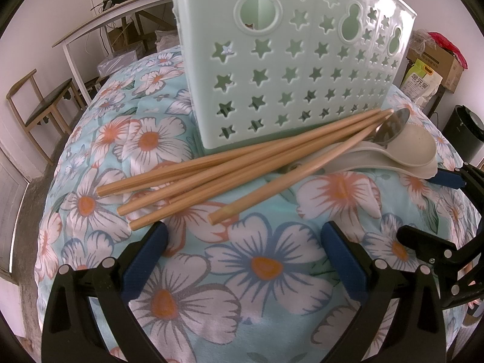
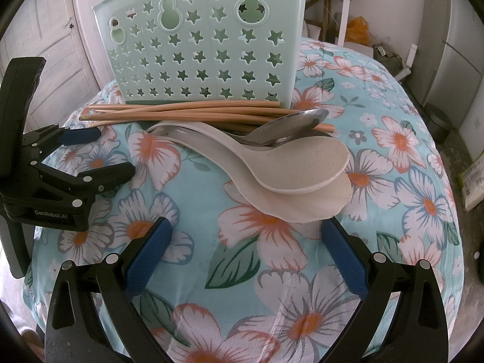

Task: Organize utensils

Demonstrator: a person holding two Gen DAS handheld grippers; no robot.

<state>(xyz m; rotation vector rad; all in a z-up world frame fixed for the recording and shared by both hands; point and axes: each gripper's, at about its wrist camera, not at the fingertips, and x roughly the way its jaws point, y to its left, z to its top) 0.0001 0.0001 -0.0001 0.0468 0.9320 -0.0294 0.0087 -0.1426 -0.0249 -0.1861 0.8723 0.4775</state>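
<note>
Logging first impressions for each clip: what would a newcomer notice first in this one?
The pale green utensil holder with star cut-outs stands upright at the back of the floral cloth. In front of it lie loose wooden chopsticks, with a metal spoon resting over two stacked cream rice paddles at one end. The left gripper and right gripper hover open, holding nothing.

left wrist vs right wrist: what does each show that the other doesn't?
Left wrist only: a wooden chair, a long desk with gear on it, a yellow-green bag and cardboard box at right.

Right wrist only: a white door, an orange bag, and the full bowls of the two cream spoons.

Both: the mint holder, chopsticks, metal spoon and floral cloth. Each view also catches the other hand-held gripper; left hand-held gripper and right hand-held gripper are both open and empty.
</note>
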